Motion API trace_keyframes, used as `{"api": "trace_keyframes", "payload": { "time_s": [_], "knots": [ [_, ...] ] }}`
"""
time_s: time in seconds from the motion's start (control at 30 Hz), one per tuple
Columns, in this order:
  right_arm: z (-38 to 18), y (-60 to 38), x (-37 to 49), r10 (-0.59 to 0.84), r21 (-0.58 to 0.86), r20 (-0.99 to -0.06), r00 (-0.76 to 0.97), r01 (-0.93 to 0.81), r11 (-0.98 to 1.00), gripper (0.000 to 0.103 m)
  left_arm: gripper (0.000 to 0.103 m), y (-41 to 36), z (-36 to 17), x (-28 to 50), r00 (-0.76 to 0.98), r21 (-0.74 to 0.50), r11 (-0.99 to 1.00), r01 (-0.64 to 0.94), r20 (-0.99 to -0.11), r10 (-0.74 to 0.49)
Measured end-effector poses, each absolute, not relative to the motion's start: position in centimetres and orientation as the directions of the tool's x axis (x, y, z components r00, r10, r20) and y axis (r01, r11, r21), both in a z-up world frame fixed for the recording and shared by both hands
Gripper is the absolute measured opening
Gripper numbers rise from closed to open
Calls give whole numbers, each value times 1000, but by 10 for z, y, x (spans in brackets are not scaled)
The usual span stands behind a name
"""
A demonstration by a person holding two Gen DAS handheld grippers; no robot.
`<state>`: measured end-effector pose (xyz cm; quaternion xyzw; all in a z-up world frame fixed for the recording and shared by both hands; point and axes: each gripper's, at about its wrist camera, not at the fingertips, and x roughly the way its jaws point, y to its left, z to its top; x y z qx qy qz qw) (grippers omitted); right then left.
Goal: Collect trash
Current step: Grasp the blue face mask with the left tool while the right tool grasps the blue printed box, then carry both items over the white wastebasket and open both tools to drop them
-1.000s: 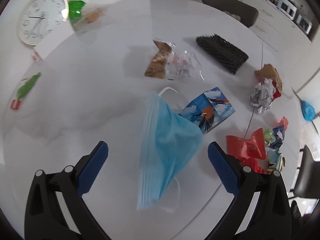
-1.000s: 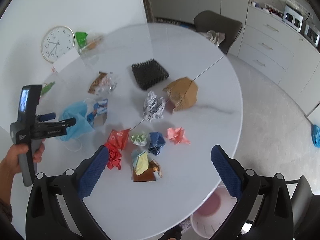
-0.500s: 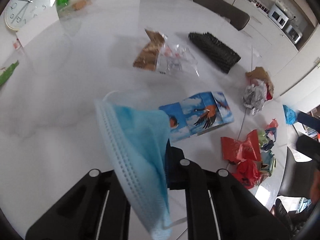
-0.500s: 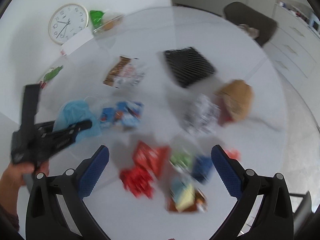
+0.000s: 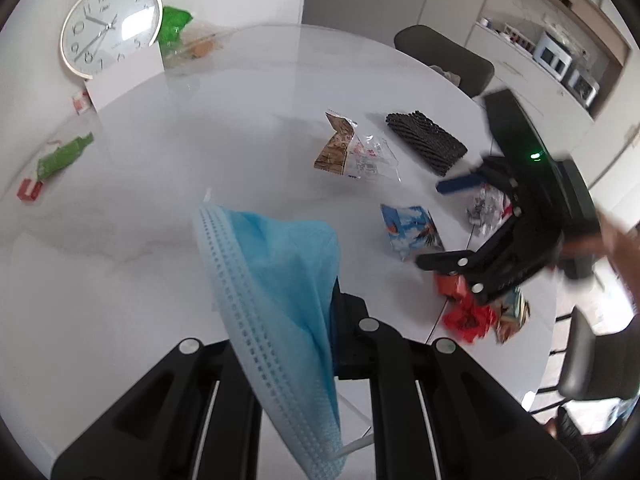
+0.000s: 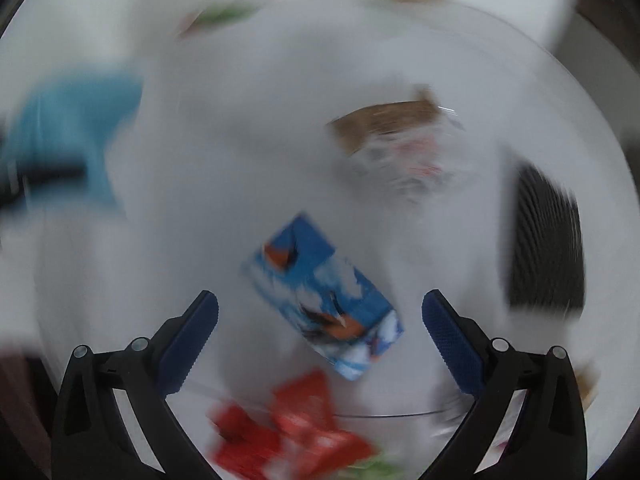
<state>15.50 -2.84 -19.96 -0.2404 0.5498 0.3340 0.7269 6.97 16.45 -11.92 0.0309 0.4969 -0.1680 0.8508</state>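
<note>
My left gripper (image 5: pixel 316 320) is shut on a blue face mask (image 5: pixel 280 280) and holds it above the white table (image 5: pixel 224 140). The mask also shows, blurred, at the left of the right wrist view (image 6: pixel 68 136). My right gripper (image 6: pixel 320 320) is open and hovers just above a blue printed carton (image 6: pixel 328 300), which lies between its fingers. The right gripper also shows in the left wrist view (image 5: pixel 452 216), over the carton (image 5: pixel 412 228). Red wrappers (image 6: pixel 296 428) lie just below the carton.
A brown and clear snack bag (image 5: pixel 352 152), a black ribbed piece (image 5: pixel 426 140), crumpled foil (image 5: pixel 486 208) and red wrappers (image 5: pixel 464 312) lie on the table. A clock (image 5: pixel 108 28) and green wrappers (image 5: pixel 64 156) stand at the far left. Dark chairs (image 5: pixel 444 60) surround the table.
My left gripper closed on the mask and lifted it off the table. My right gripper swept left and down to the blue carton, still open.
</note>
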Motion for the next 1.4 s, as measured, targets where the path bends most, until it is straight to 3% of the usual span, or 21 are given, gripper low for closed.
{"api": "trace_keyframes", "payload": {
  "time_s": [0.1,0.2,0.3,0.37,0.47,0.7,0.87,1.03,1.2,1.27,1.4],
  "knots": [
    [-206,-23,161,192,18,-974,116,-812,584,100,9,169,-119,64,440,-106,939,326,-863,-250],
    [-218,-16,167,159,21,-984,77,-845,535,90,9,173,-121,62,434,-107,944,312,-868,-242],
    [-228,-13,166,115,-4,-991,72,-865,502,70,9,175,-122,61,433,-115,950,289,-870,-237],
    [-228,-15,164,140,21,-988,60,-856,517,52,9,177,-121,59,431,-134,954,270,-869,-244],
    [-210,-29,164,194,37,-977,91,-819,572,49,9,175,-118,55,437,-121,957,263,-870,-230],
    [-103,-127,104,371,127,-869,327,-577,807,49,9,145,-83,40,478,-93,939,330,-842,-251],
    [-65,-201,10,283,137,-841,461,-325,936,50,9,91,-56,16,461,-127,878,462,-812,-359],
    [-115,-295,-91,111,138,-892,439,30,990,52,9,1,-44,-26,341,-176,738,652,-801,-493],
    [-210,-350,-152,60,129,-952,299,217,968,55,9,-86,-48,-76,211,-175,577,797,-816,-538],
    [-241,-365,-167,54,118,-969,240,262,958,82,9,-119,-55,-95,145,-185,513,838,-831,-537],
    [-254,-392,-193,29,108,-974,223,354,929,97,9,-174,-77,-130,28,-212,404,890,-858,-513]
  ]
}}
